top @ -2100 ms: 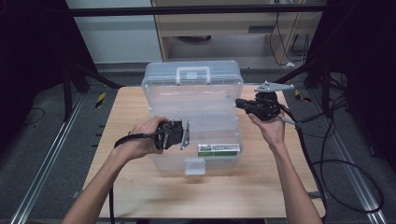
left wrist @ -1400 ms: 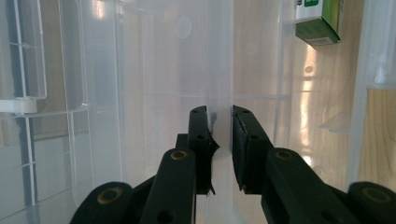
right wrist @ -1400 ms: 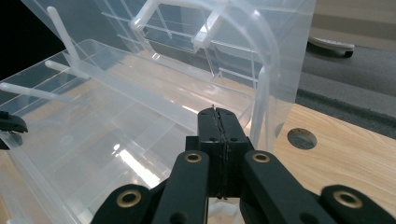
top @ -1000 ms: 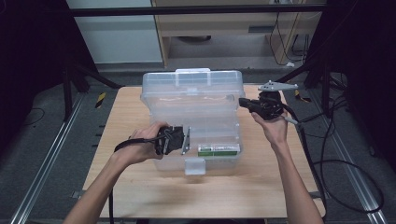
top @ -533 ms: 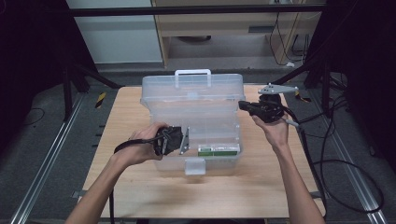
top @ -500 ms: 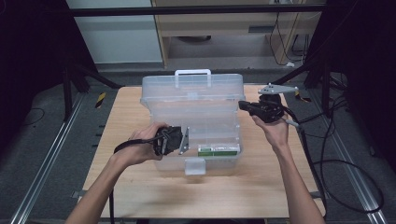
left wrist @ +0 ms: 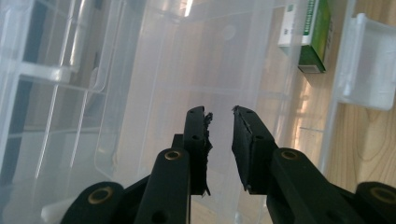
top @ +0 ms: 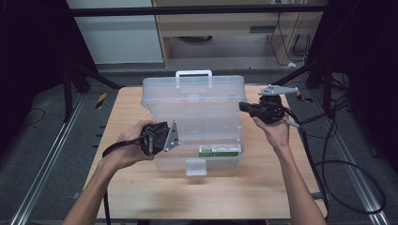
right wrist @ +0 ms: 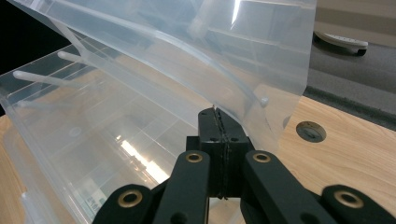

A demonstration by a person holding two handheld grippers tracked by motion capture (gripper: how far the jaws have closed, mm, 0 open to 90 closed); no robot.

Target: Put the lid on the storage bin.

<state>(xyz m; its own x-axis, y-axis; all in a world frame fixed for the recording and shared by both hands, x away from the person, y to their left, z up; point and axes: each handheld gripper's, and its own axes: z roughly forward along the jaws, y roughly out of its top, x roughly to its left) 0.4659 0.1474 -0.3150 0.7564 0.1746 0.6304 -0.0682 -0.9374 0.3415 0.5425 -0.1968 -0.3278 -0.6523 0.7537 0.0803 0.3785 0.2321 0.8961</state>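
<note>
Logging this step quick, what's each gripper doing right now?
Left gripper: open, holding nothing, beside the clear box.
Right gripper: shut on the box lid, lifting it.

One clear box with one lid, one handle and one front latch. One green carton inside it. Two grippers: left, right. Two hands. One wooden surface.
</note>
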